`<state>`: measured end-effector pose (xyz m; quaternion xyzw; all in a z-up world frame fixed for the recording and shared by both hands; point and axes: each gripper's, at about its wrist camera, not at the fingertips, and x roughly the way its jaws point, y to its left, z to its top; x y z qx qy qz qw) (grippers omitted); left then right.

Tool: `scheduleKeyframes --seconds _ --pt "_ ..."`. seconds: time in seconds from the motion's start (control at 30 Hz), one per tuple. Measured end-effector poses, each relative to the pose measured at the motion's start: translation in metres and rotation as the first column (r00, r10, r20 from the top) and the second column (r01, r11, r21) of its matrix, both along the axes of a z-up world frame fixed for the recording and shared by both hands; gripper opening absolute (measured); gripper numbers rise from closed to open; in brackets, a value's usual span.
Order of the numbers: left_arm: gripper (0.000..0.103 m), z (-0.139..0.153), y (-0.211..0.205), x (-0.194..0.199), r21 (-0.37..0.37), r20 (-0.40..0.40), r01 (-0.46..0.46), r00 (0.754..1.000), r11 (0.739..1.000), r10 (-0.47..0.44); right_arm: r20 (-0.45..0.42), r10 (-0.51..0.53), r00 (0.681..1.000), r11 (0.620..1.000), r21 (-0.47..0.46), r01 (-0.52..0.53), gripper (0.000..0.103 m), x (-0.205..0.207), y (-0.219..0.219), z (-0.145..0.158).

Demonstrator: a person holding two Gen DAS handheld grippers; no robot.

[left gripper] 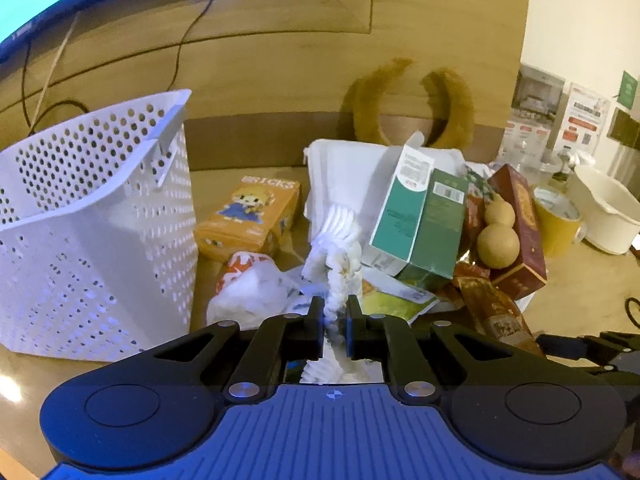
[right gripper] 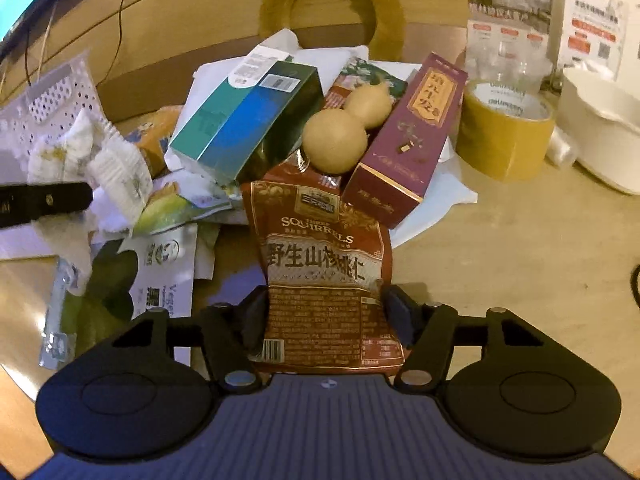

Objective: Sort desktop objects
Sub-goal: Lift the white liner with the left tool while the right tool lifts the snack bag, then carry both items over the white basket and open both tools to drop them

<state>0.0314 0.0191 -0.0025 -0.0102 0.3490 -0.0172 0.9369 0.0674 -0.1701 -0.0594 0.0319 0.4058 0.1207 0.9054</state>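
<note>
Left gripper (left gripper: 335,312): clamped on white wrapper (left gripper: 336,240) | right gripper (right gripper: 326,312): jaws astride snack bag (right gripper: 320,256), contact unclear | basket (left gripper: 92,216) left

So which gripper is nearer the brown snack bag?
Right. The right gripper straddles the snack bag, jaws either side. The left gripper sits off to its left, shut on crumpled paper.

Perforated white plastic basket (left gripper: 92,216); crinkled white paper wad (left gripper: 336,240); glossy foil pouch (right gripper: 324,264); smooth matt gourd (right gripper: 340,136); glossy cardboard box (right gripper: 404,140); pale wood-look worktop (right gripper: 520,248); matt black fingers (right gripper: 394,310).
</note>
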Motion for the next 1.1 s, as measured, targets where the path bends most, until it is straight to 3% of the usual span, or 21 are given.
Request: scheduleKeyframes --seconds 0.27,0.57,0.9,1.1 --pt "0.004 0.021 -0.005 -0.005 -0.005 0.055 0.011 0.998 1.000 -0.011 0.038 0.048 0.998 0.996 0.070 -0.051 0.064 -0.009 -0.005 0.029" --pt "0.005 0.070 -0.018 0.006 0.024 0.161 0.028 0.986 0.999 -0.031 0.184 0.137 0.973 0.987 0.063 -0.151 0.064 0.004 0.012 0.091" --pt "0.005 0.142 -0.004 0.021 0.069 0.294 -0.089 0.954 0.994 0.065 0.377 0.244 0.893 0.957 0.057 -0.286 0.064 0.033 0.045 0.170" --pt "0.005 0.172 0.034 0.018 0.090 0.331 -0.230 0.925 0.969 0.189 0.430 0.351 0.832 0.905 0.071 -0.419 0.064 0.044 0.086 0.204"
